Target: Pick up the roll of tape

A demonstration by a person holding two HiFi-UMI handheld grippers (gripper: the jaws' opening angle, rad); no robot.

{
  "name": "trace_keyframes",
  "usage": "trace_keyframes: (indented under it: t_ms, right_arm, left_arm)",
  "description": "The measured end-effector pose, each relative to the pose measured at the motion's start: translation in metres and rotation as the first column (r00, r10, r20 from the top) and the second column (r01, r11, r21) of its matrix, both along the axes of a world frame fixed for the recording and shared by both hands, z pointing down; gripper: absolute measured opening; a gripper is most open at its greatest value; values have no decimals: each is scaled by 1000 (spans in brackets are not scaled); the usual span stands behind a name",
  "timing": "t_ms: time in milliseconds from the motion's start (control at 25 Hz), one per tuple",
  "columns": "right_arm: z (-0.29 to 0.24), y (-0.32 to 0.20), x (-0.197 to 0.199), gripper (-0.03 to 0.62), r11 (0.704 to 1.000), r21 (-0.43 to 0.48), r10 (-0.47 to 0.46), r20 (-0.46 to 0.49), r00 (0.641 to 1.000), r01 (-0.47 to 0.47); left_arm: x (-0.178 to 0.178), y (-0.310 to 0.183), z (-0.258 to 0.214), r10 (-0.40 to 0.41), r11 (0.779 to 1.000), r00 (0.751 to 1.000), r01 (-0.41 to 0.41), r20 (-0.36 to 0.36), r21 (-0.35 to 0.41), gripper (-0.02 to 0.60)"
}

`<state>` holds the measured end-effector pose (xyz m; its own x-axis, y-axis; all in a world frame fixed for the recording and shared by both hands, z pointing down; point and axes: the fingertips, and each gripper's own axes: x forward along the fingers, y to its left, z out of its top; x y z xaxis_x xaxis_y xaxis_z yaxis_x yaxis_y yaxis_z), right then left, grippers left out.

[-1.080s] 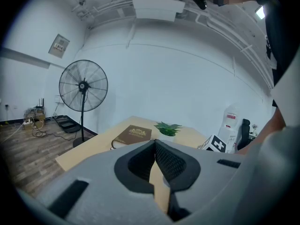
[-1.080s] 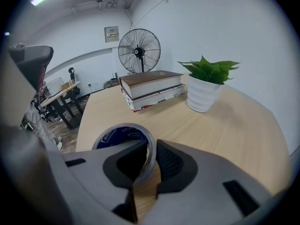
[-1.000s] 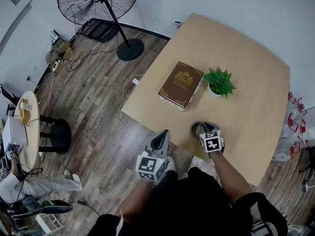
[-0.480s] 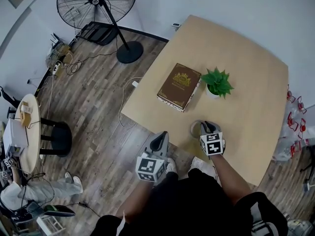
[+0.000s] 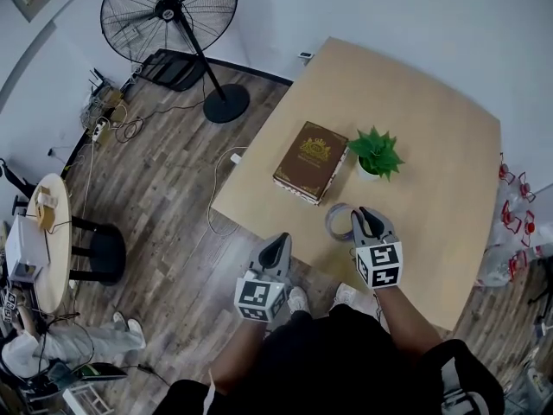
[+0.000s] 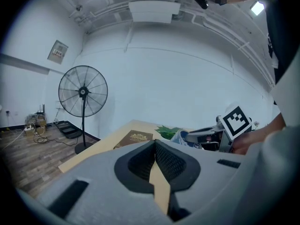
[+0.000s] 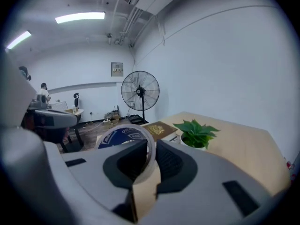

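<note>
Roll of tape (image 7: pixel 123 136): we see it pinched in the right gripper (image 7: pixel 152 143), its band standing on edge between the two pads, most of the ring sticking out to the left of the jaws, blue print showing inside the core. In the head view the roll (image 5: pixel 339 221) sits at the tip of the right gripper (image 5: pixel 363 217), over the near edge of the table (image 5: pixel 432 119). The left gripper (image 6: pixel 154 142) has its jaws pressed together with nothing between them. It hangs to the left of the right one (image 5: pixel 278 242), off the table edge and over the wood floor. Just ahead of the right gripper stands a small potted plant (image 5: pixel 374 154). A brown book (image 5: pixel 314 162) lies ahead and to its left. A standing fan (image 5: pixel 168 11) is far ahead of the left gripper, on the floor.
</note>
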<state>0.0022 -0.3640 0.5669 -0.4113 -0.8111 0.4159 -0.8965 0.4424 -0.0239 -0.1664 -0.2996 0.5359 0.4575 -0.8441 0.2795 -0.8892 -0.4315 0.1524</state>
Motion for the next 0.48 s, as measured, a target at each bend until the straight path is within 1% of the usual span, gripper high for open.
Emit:
trace_keyframes:
  t_ms: [200,400,480]
  right_arm:
    - [-52,-2,-1,55,992,127,-15,38,999,10]
    - [-92,6,5,54,971,239,-8,45,999,-3]
    - [-102,11,9,54,963,269,-9,52,999,-5]
  left_arm:
    - [-4,-7,-14,-14,999,1000,14,5,33,2]
    - [-2,-14,-30,-9,998,1000,8,16,69,2]
    - [3,-16,-35,0,997,1000,-1,17,80,2]
